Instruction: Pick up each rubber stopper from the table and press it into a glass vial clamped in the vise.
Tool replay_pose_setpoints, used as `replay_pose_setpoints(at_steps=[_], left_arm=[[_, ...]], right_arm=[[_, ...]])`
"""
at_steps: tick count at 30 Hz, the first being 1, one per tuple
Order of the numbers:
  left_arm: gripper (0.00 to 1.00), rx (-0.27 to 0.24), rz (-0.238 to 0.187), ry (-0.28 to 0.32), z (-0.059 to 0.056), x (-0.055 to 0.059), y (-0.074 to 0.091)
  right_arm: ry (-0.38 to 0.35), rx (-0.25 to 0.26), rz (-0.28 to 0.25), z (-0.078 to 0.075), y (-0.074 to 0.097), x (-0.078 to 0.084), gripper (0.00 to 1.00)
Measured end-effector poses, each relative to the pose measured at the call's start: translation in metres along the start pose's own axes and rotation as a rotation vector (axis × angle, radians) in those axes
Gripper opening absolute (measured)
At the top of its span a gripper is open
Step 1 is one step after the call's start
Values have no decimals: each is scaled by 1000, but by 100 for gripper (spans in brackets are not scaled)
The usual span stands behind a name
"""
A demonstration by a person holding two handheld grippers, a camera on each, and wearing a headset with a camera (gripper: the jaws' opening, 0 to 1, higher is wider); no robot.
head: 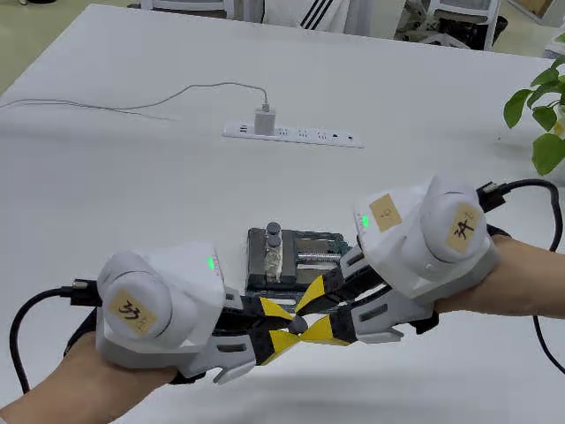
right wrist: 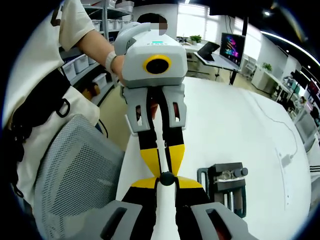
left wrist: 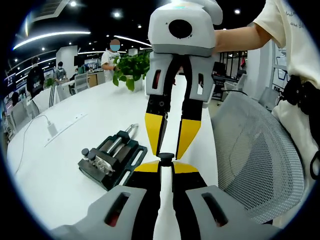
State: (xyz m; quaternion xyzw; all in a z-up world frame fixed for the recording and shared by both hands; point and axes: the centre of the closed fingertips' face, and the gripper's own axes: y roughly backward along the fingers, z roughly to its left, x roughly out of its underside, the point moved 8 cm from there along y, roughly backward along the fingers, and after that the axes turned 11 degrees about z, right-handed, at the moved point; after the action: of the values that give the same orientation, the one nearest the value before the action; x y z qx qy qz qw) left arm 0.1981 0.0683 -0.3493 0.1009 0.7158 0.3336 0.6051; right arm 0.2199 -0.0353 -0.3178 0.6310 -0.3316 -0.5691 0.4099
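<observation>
Both tongs meet tip to tip over the near edge of the white table (head: 132,185), just in front of the vise (head: 309,258); the left gripper (head: 288,329) reaches in from the lower left and the right gripper (head: 310,318) from the right, so that their four yellow fingertips cross in an X. At the crossing sits one small dark rubber stopper (head: 298,325), clear of the tabletop.

In the left gripper view its own jaws are drawn in to a narrow gap, with the stopper at their tips; the right gripper's jaws come down from above in a tight V and touch the stopper on either side. The right gripper view shows the same thing mirrored: its own yellow tips flank the stopper, and the left gripper's jaws pinch down onto it from above. Each pair is thus closed to the stopper's width and against it; which one bears the load I cannot tell.

The vise lies flat, its screw pointing to the right in the head view; between its jaws at the left end stand glass vials (head: 274,258), upright, with two dark stoppers (head: 274,230) already seated on top.

Farther back lie a white power strip (head: 291,134) with a charger (head: 264,119) plugged in, and its thin cable (head: 132,109) trails off to the left; a green plant (head: 540,115) shows at the right edge; a grey mesh chair (left wrist: 255,160) stands beside the table.
</observation>
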Motion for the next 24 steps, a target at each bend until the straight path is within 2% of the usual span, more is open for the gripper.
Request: replay_pose_setpoints(at_steps=[7, 17, 24], left_arm=[[4, 1, -3, -2, 0, 0, -1], [3, -20, 15, -107, -1, -2, -2], [4, -16, 18, -106, -1, -3, -2]], right_arm=[[-5, 2, 4, 0, 1, 1, 8], [-44, -28, 5, -2, 3, 1, 7], [-61, -31, 7, -1, 3, 1, 7]])
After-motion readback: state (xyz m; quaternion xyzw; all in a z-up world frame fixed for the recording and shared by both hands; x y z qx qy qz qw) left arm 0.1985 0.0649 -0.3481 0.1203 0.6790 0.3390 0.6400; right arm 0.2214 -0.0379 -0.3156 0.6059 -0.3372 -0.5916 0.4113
